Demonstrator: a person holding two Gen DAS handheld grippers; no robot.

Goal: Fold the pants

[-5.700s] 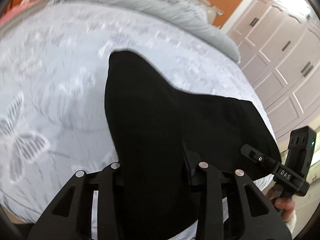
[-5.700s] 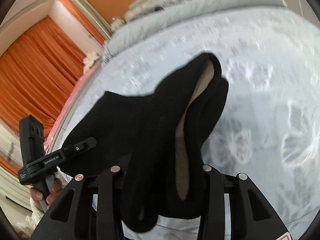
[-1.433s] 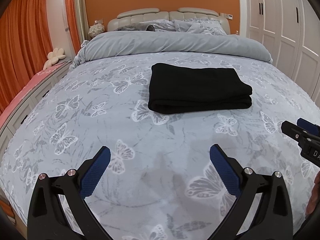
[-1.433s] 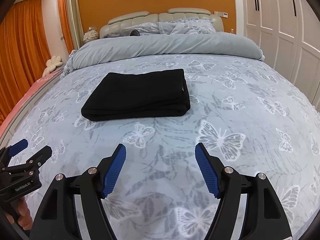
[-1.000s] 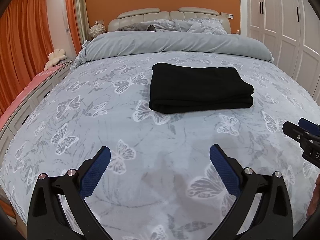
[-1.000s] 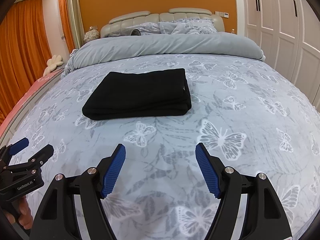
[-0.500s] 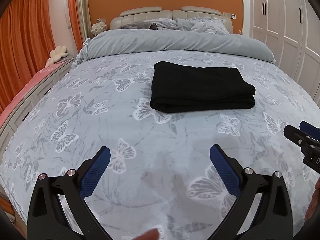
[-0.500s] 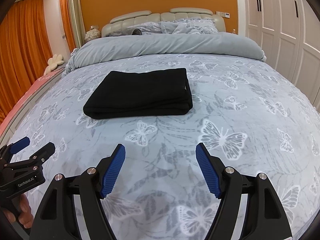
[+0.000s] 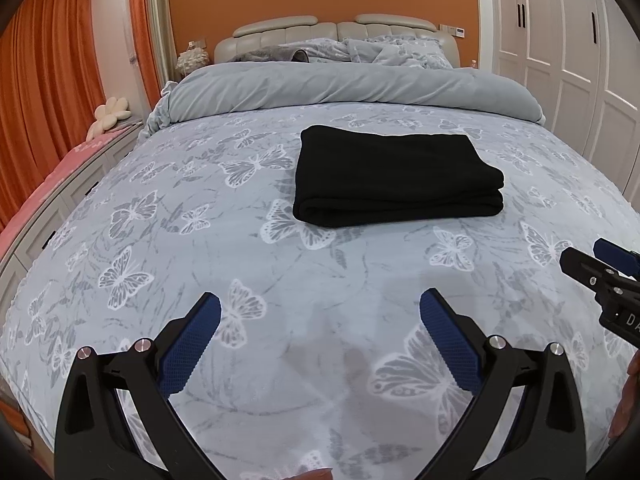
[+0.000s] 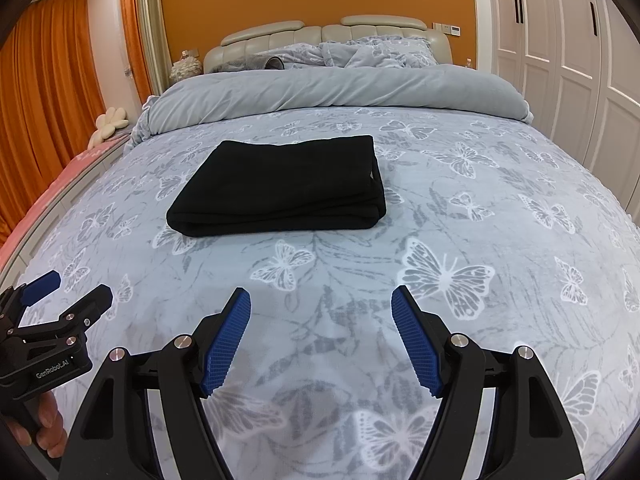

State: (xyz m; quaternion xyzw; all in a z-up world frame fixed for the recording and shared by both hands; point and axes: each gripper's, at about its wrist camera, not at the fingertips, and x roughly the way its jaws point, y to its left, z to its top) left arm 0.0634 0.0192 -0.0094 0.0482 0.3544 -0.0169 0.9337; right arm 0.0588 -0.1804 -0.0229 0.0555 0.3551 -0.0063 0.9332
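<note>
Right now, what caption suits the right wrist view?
Folded black pants rest on the butterfly bedspread, beyond the open right hand-held gripper.

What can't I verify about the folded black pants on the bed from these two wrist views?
- Folded black fleece pants: far edge and underside hidden by the top layer in both views; layer count unclear, black on black.
- Pale lining: only a sliver shows in the right wrist view.
- Right gripper: cut off by the left view's right edge.
- Left gripper: partly cut off by the right view's left edge.
- Butterfly-print grey bedspread: near edge hidden behind the gripper bodies.
</note>
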